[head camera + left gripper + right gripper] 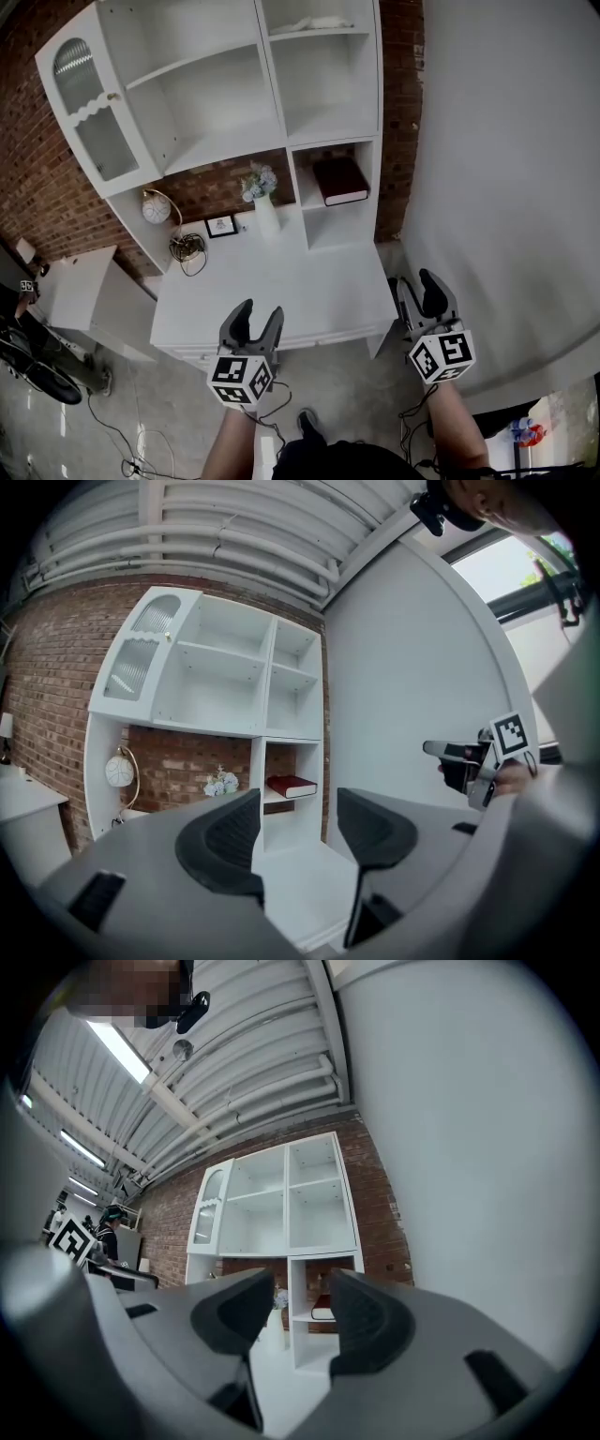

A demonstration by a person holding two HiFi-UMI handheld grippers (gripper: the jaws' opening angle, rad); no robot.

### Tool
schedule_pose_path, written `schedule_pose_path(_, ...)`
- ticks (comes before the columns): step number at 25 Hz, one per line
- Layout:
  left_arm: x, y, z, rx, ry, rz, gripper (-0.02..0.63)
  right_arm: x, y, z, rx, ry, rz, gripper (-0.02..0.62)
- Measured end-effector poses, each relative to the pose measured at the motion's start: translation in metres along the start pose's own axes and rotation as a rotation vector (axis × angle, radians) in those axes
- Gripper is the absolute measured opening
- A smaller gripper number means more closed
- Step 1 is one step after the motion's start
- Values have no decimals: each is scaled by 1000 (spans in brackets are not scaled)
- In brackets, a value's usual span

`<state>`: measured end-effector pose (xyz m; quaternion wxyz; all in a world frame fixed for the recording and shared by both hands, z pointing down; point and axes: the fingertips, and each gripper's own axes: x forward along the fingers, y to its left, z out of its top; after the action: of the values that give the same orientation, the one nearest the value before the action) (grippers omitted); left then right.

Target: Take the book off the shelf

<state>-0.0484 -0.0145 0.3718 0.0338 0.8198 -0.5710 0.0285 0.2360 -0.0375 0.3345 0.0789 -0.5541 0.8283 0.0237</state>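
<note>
While both claws hang short of the desk's front edge, we record them released: the left gripper (261, 314) has its jaws apart with nothing between them, and the right gripper (417, 281) likewise. Neither touches anything.

Beyond them lies the white desk top (281, 281). At its back stand a vase of pale flowers (265, 211), a small frame (221, 225) and a globe lamp (157, 207).

We find the book (339, 180) alone in the lower right compartment of the white shelf unit (225, 94), well apart from both claws. It lies flat, its dark red cover up and its pale page edge toward the open front. We cannot settle its long axis. The large upper compartments hold nothing. A pale item on the top right shelf is too small to identify.
</note>
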Motion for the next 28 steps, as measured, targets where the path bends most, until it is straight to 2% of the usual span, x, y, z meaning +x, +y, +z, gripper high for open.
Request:
schedule_pose_path(9,62,76,9,-22,-12,-55,252,65,4,-10,-49,23,-100,181)
schedule_pose_path(16,87,128,3,-47,-6,-95,252,104,16,-12,-129,53,-169,176)
schedule_pose_path(24,102,171,-8,-63,7,-109,252,139,36,-26,-142,77,-188,170)
schedule_pose_path(28,113,176,-17,-83,24,-119,252,150,42,-37,-171,107,-178,169)
